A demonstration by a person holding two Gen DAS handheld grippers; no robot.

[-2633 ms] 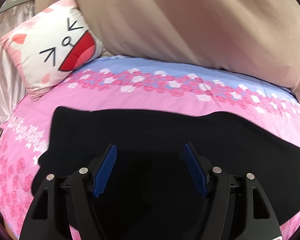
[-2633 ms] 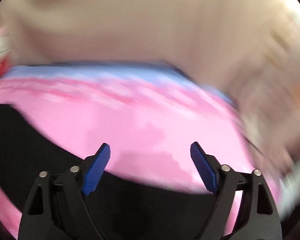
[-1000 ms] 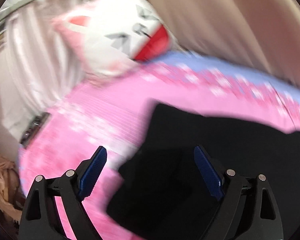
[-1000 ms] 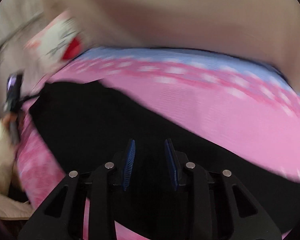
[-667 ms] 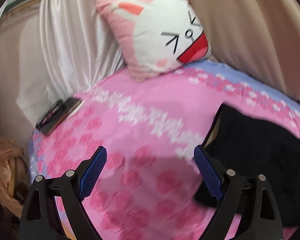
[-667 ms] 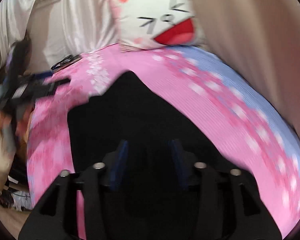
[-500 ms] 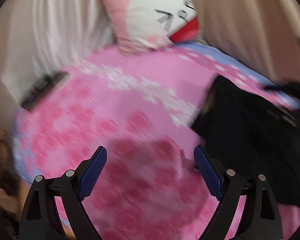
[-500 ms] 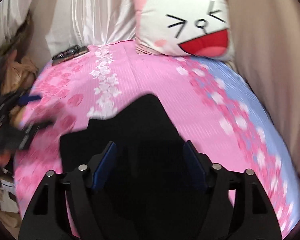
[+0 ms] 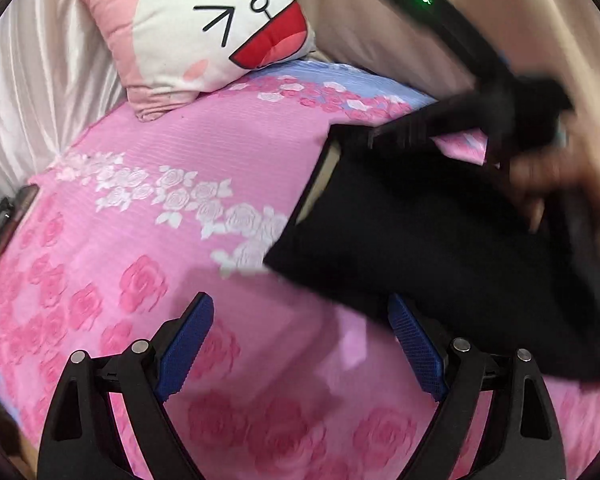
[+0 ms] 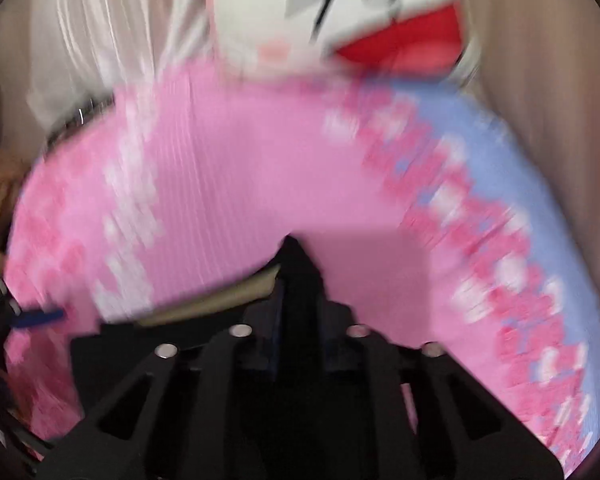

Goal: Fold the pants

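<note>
no readable text, labels or numbers anywhere

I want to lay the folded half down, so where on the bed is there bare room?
Bare sheet lies between the pillow, the phone at the bed's edge and the pants. The right side is crowded: the pants and right gripper fill it.

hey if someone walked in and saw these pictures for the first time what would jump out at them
Probably the white and pink cartoon-cat pillow with the wide red mouth, propped at the far end of the bed. Next, the bright pink rose-print bedsheet filling most of both views, and the black pants lying dark against it on the right. The right tongs are clamped on a corner of the pants, while the left tongs hover open over bare sheet.
</note>
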